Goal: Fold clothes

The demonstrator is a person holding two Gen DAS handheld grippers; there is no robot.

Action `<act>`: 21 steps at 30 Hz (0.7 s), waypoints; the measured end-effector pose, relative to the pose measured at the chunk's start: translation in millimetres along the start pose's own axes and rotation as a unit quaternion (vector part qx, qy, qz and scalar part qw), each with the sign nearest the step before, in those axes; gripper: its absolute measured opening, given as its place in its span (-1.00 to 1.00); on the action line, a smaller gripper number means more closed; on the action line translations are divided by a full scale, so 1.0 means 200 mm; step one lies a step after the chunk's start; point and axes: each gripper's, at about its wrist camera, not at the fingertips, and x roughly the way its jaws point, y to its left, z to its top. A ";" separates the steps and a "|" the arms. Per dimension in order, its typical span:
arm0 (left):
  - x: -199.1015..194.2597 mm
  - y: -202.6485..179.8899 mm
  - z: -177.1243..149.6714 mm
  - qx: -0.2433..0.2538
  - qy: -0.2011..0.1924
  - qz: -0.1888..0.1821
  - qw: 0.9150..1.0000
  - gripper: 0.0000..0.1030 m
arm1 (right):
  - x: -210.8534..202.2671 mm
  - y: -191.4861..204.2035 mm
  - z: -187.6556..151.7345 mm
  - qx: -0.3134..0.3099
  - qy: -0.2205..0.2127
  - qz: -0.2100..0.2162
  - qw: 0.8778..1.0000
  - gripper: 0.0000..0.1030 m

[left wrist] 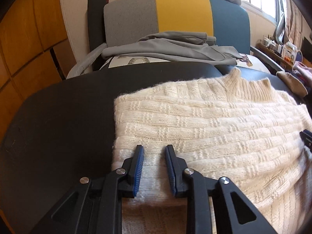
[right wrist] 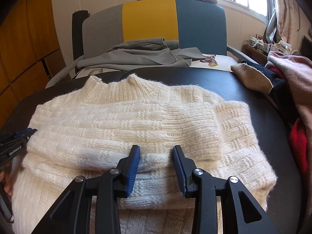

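Note:
A cream knitted sweater (left wrist: 204,120) lies on a black table (left wrist: 58,117), collar at the far side, sleeves folded across the body. It also shows in the right wrist view (right wrist: 136,120). My left gripper (left wrist: 154,150) is open, its jaws just above the sweater's near left edge with knit between them. My right gripper (right wrist: 156,150) is open over the near middle of the sweater, by a folded sleeve. The left gripper also shows at the left edge of the right wrist view (right wrist: 17,140). The right gripper's tip shows at the right edge of the left wrist view (left wrist: 307,137).
A grey garment (right wrist: 136,56) lies on a chair (right wrist: 148,19) with a grey, yellow and blue back behind the table (right wrist: 263,101). A pile of clothes (right wrist: 282,78) in tan, pink, navy and red sits at the table's right. Wooden cabinets (left wrist: 29,48) stand left.

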 end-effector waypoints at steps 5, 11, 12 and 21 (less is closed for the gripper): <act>-0.04 -0.01 -0.01 0.008 0.000 0.007 1.000 -0.53 | -0.04 -0.02 0.01 0.004 0.005 0.007 1.000 -0.28; -0.20 0.08 -0.07 -0.019 -0.004 -0.005 1.000 -0.54 | -0.17 -0.07 -0.03 0.018 0.008 0.018 1.000 -0.06; -0.23 0.10 -0.09 -0.026 -0.002 -0.008 1.000 -0.54 | -0.21 -0.09 -0.05 0.023 0.007 0.021 1.000 0.00; -0.40 0.16 -0.34 -0.033 0.022 -0.001 0.999 -0.54 | -0.51 -0.24 -0.34 0.027 0.026 0.005 0.999 0.11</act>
